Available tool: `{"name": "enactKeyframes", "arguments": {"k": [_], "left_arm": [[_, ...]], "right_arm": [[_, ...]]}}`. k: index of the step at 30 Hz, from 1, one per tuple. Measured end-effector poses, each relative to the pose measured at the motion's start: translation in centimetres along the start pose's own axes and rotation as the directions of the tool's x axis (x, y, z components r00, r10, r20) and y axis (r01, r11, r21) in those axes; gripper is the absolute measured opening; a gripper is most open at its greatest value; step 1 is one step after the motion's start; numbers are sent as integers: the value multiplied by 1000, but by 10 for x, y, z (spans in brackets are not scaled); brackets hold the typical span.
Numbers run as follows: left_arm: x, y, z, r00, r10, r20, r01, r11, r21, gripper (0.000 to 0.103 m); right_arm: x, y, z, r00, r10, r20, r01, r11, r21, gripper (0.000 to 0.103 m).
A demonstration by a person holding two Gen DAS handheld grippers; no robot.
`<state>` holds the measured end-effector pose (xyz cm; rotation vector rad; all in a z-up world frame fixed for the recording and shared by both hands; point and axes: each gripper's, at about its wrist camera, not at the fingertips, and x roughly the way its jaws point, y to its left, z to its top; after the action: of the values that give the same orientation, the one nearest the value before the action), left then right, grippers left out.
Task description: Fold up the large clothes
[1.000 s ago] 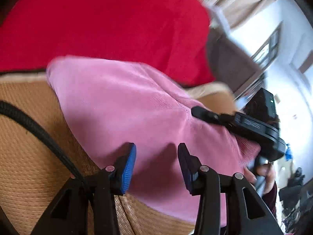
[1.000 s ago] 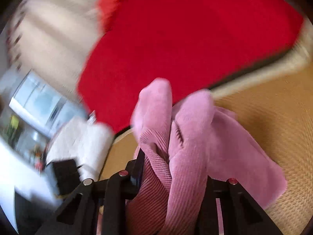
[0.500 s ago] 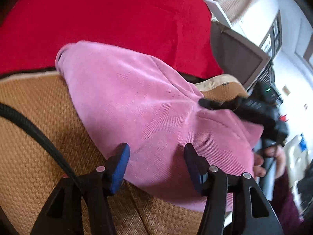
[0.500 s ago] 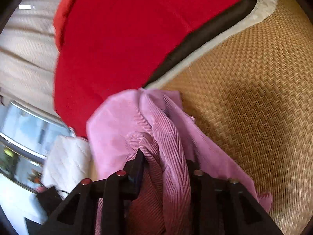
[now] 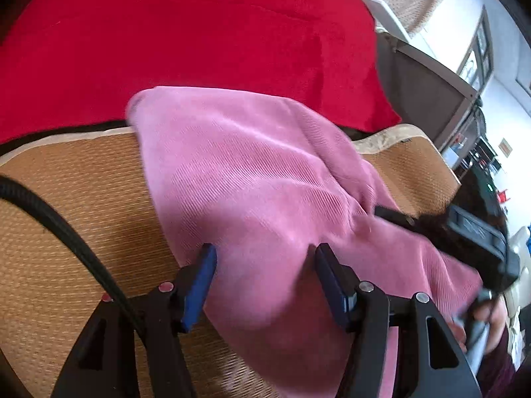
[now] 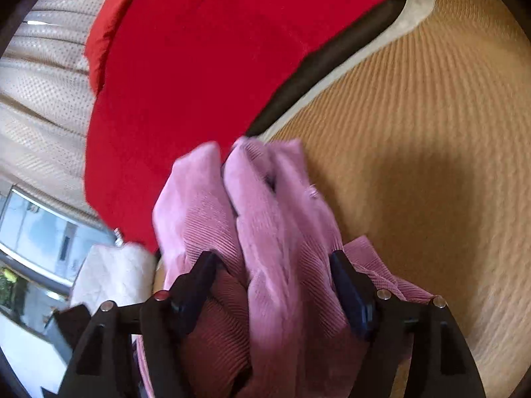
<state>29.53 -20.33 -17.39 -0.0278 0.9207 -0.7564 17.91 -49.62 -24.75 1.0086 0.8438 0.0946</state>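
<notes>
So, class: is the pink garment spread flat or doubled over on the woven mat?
Doubled over. The pink garment lies in layers on the woven mat, and bunched folds stand between the right gripper pads.

No text, label, brand or number can be read in either view. A small reddish sign [image 5: 505, 148] hangs on the far wall in the left wrist view, and the dark device [image 5: 478, 232] at the right bears raised marks; both are too blurred to read.

Pink garment [image 5: 252, 179] – ribbed corduroy cloth; mat [image 5: 76, 199] – rough woven straw
</notes>
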Motion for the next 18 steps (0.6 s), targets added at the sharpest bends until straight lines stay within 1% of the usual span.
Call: {"name": "enactKeyframes", "arguments": {"k": [1,3,4,5,6,8,10,11,13,15,16,18], "left_arm": [[-5,8,-1,1000,-3,7,4,1000,-16,62],[-14,18,-2,1000,-6,20,6,999,-31,62],[-18,22,-4,1000,8,24,-8,1000,-22,62],[-19,23,-4,999,22,28,-22,1000,-13,62],[-20,26,-5,999,21,31,-21,1000,-15,62],[-18,31,-8,1000,-10,29,11,999,-42,62],[-13,26,-11,1000,-4,30,5,1000,-24,63],[-12,20,-11,1000,4,30,-4,1000,5,63],[-12,16,-12,1000,5,27,-6,999,31,63],[-12,16,-12,1000,6,25,-6,999,35,64],[-14,18,-13,1000,4,24,-5,999,32,64],[-18,21,-11,1000,-21,17,21,1000,12,64]], "right_arm": [[2,3,-4,1000,26,-15,-26,1000,8,74],[12,9,-20,992,109,-65,-106,993,50,74],[19,13,-25,988,135,-78,-130,989,66,74],[27,16,-31,984,157,-84,-150,986,77,74],[30,18,-37,983,171,-70,-164,982,90,74],[35,17,-40,982,181,-51,-175,979,107,74],[34,12,-44,981,187,-50,-179,975,131,74],[27,7,-41,983,178,-51,-169,976,137,74],[8,-4,-32,988,152,-34,-145,977,155,75],[-15,-15,-25,987,157,20,-158,968,196,76],[-25,-19,-20,987,156,38,-161,967,200,80],[-33,-8,-11,987,158,31,-161,973,163,82]]}}
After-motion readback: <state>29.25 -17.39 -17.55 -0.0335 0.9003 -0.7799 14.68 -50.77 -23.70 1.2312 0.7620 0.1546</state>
